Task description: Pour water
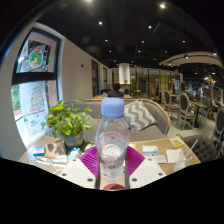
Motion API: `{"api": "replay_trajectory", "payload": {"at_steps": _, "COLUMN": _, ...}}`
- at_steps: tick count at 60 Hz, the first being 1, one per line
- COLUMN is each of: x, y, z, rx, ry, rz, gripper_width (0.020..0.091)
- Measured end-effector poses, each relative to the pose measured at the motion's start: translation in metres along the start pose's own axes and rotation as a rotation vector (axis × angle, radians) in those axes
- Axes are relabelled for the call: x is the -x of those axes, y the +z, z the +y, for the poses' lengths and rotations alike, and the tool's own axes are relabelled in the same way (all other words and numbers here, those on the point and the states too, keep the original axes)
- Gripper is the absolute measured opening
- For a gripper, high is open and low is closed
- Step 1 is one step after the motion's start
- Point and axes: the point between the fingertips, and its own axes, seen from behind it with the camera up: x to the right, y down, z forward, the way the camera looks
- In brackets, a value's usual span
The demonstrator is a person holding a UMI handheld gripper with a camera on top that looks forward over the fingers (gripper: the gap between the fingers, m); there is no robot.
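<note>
A clear plastic water bottle (112, 140) with a pale blue cap (113, 107) stands upright between my fingers, close in front of the camera. My gripper (112, 165) is shut on the bottle's lower body; the magenta pads (91, 160) press against it on both sides. Water fills part of the bottle. Something red (113, 186) shows just below the bottle's base, between the finger roots.
Beyond the bottle lies a wooden table (160, 148) with papers and small items (165, 153). A potted green plant (68, 122) stands at the left. Chairs (183, 108) and a sofa with zigzag cushions (140, 115) fill the café room behind.
</note>
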Motion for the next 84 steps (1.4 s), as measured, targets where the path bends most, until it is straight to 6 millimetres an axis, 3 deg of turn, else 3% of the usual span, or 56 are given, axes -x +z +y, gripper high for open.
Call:
{"api": "replay_trajectory", "payload": {"at_steps": 7, "x": -0.006, "y": 0.017, "z": 0.054, "rx": 0.068, "ry": -0.002, "rz": -0.011, "gripper_width": 0.0325}}
{"api": "replay_trajectory", "payload": {"at_steps": 16, "x": -0.004, "y": 0.027, "z": 0.102, "rx": 0.129, "ry": 0.000, "rz": -0.031, "gripper_width": 0.0327}}
{"api": "replay_trajectory", "payload": {"at_steps": 23, "x": -0.002, "y": 0.030, "z": 0.127, "rx": 0.159, "ry": -0.025, "rz": -0.025, "gripper_width": 0.0328}}
{"api": "replay_trajectory", "payload": {"at_steps": 30, "x": -0.003, "y": 0.028, "z": 0.127, "rx": 0.127, "ry": -0.025, "rz": -0.015, "gripper_width": 0.0348}}
{"api": "replay_trajectory", "payload": {"at_steps": 40, "x": -0.003, "y": 0.027, "z": 0.130, "rx": 0.163, "ry": 0.006, "rz": 0.007, "gripper_width": 0.0496}}
{"api": "replay_trajectory", "payload": {"at_steps": 42, "x": -0.005, "y": 0.026, "z": 0.132, "rx": 0.185, "ry": 0.007, "rz": 0.018, "gripper_width": 0.0600}}
{"api": "replay_trajectory", "payload": {"at_steps": 45, "x": -0.004, "y": 0.020, "z": 0.138, "rx": 0.226, "ry": 0.010, "rz": 0.028, "gripper_width": 0.0864}}
{"api": "replay_trajectory", "payload": {"at_steps": 47, "x": -0.005, "y": 0.015, "z": 0.140, "rx": 0.246, "ry": 0.016, "rz": 0.035, "gripper_width": 0.0830}}
{"api": "replay_trajectory", "payload": {"at_steps": 49, "x": -0.005, "y": 0.008, "z": 0.139, "rx": 0.257, "ry": 0.022, "rz": 0.048, "gripper_width": 0.0821}}
{"api": "replay_trajectory", "payload": {"at_steps": 52, "x": -0.006, "y": -0.006, "z": 0.136, "rx": 0.271, "ry": 0.027, "rz": 0.071, "gripper_width": 0.0866}}
{"api": "replay_trajectory", "payload": {"at_steps": 58, "x": -0.004, "y": -0.044, "z": 0.124, "rx": 0.295, "ry": 0.039, "rz": 0.116, "gripper_width": 0.0855}}
{"api": "replay_trajectory", "payload": {"at_steps": 72, "x": 0.033, "y": -0.159, "z": 0.085, "rx": 0.305, "ry": 0.033, "rz": 0.173, "gripper_width": 0.0851}}
{"api": "replay_trajectory", "payload": {"at_steps": 84, "x": 0.067, "y": -0.227, "z": 0.068, "rx": 0.303, "ry": 0.022, "rz": 0.170, "gripper_width": 0.0854}}
